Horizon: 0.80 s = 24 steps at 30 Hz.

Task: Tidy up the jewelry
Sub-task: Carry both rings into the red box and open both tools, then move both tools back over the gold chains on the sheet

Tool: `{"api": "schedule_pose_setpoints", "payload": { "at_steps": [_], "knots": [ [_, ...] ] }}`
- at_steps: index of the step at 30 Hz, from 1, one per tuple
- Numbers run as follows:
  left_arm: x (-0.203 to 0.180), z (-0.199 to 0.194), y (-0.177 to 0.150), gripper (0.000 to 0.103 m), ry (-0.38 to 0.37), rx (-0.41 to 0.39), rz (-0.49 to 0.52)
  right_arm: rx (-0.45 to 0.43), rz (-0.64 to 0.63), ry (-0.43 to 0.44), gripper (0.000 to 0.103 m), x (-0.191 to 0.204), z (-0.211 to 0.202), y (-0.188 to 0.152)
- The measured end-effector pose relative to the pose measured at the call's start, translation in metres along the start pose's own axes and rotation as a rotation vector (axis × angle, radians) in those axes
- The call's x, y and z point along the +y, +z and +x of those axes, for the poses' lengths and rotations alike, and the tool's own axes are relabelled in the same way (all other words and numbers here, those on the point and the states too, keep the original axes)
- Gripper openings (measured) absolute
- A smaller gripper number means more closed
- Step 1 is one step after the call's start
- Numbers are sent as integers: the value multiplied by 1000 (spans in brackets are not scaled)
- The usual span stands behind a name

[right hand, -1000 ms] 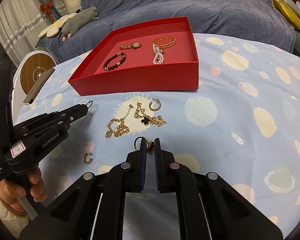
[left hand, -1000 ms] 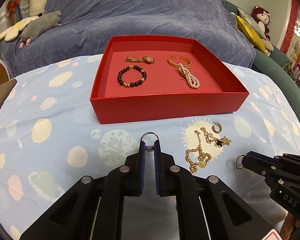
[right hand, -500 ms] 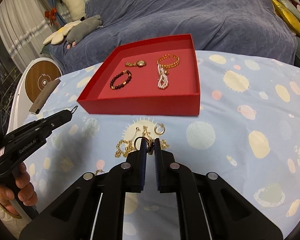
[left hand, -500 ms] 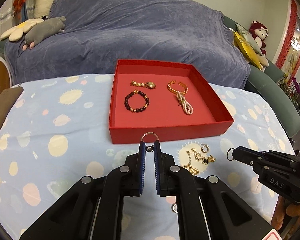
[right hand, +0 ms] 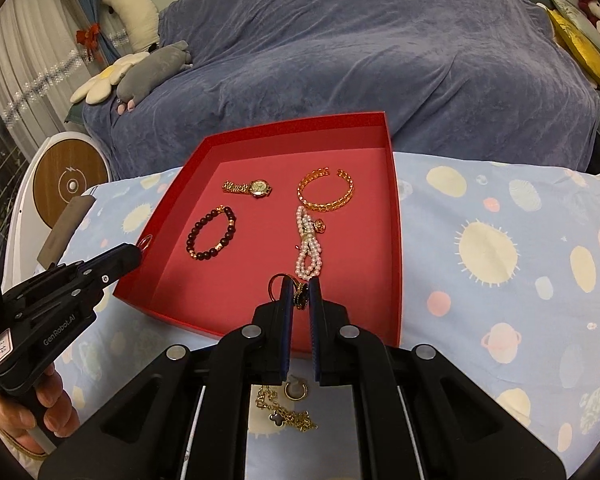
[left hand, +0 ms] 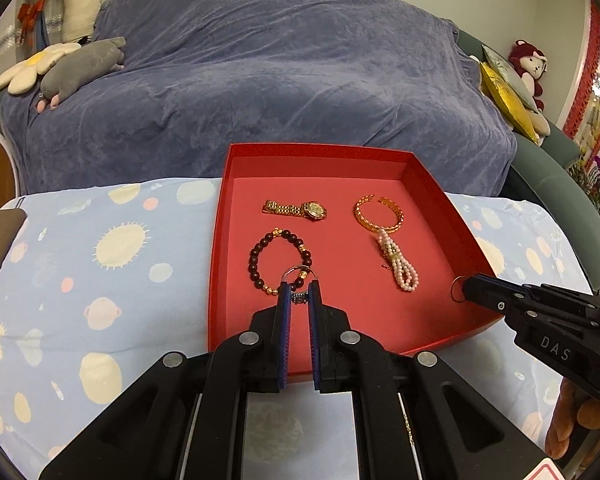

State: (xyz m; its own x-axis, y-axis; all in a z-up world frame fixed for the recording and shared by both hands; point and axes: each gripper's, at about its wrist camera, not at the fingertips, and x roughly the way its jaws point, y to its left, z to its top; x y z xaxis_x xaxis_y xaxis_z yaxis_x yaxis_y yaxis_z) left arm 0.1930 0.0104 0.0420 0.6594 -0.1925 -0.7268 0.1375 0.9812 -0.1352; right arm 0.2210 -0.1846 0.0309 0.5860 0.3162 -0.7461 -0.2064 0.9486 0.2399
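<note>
Left gripper (left hand: 299, 295): jaws nearly shut, pinching a silver ring (left hand: 296, 271) over the red tray (left hand: 430, 184), bead bracelet (left hand: 281, 261) just ahead. Right gripper (right hand: 299, 291): jaws nearly shut on a gold ring (right hand: 278, 279), pearls (right hand: 309, 249) just ahead. Tray on table w/ blue planet-print cloth (right hand: 500, 248); purple-covered sofa (left hand: 280, 80) behind, plush toys (left hand: 80, 68) far left.

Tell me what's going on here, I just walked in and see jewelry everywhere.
A person is sorting jewelry into a red tray with two handheld claws. The left claw grips a silver ring, the right claw a gold ring, both over the tray. A gold chain waits on the cloth.
</note>
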Motion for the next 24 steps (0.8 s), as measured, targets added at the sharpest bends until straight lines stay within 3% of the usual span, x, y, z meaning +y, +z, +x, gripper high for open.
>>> {"api": "schedule_pose_setpoints", "payload": {
  "at_steps": [4,6,9,12,18,24],
  "knots": [
    [7,5,2,14,21,-6,-39,-30,11,-14,16,-6,-3,-1],
    [12,0,3,29,36,-19,-57,-43,20,-11,17,-9,-12,-3],
    [18,-13,2,35,49,-34,-72,-47,24,-5,18,-12,-28,-12],
    [23,-30,-6,42,48,-28,-76,-45,14,-10,27,-13,-46,-25],
    [30,-73,-40,55,45,-34,-90,-16,-3,-7,31,-3,-71,-68],
    [29,-82,-83,59,48,-6,-107,18,20,24,31,5,-73,-98]
  ]
}}
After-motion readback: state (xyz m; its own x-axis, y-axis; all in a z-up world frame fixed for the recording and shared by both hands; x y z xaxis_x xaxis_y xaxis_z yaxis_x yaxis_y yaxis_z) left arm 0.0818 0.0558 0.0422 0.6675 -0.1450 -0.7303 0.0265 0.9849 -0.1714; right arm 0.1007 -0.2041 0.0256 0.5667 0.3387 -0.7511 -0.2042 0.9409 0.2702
